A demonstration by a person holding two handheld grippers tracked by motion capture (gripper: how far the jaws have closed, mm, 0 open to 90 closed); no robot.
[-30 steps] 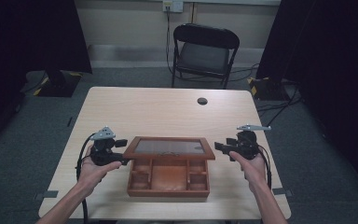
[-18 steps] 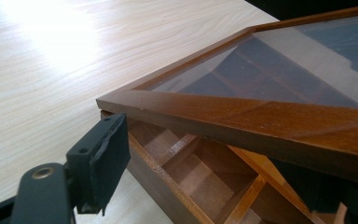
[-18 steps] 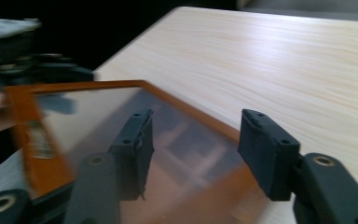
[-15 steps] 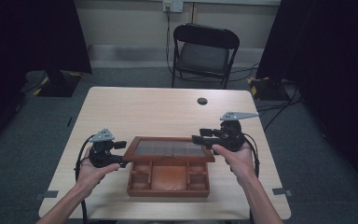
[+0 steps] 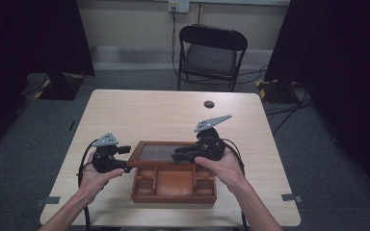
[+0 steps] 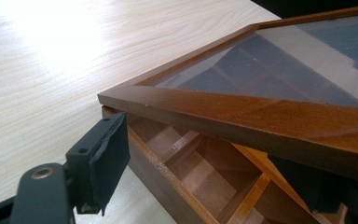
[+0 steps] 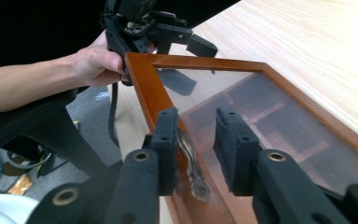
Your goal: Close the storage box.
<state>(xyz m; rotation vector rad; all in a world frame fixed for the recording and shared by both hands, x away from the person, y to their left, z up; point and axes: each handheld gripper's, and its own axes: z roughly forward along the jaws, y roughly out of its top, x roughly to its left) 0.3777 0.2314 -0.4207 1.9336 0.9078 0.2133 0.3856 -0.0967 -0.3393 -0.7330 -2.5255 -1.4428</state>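
Observation:
A brown wooden box (image 5: 173, 185) with open compartments sits near the table's front edge. Its glass lid (image 5: 156, 153) stands partly raised. My left gripper (image 5: 125, 158) is at the lid's front left corner with its jaws wide. In the left gripper view (image 6: 214, 154), the lid's rail (image 6: 242, 116) lies over the right jaw, and the left jaw stands free beside the box corner. My right gripper (image 5: 178, 155) reaches over the lid from the right. Its jaws (image 7: 196, 121) have just been closing and straddle the front rail (image 7: 144, 84) with a gap. A frayed grey strip (image 7: 193, 168) hangs between them.
The pale wooden table (image 5: 173, 115) has a small black round object (image 5: 208, 104) near its far edge. A black folding chair (image 5: 211, 53) stands behind the table. Cables trail on the grey floor at the right.
My right gripper has moved left and up from beside the box's right end to over the lid, and its jaws have narrowed. The left gripper and lid have stayed put.

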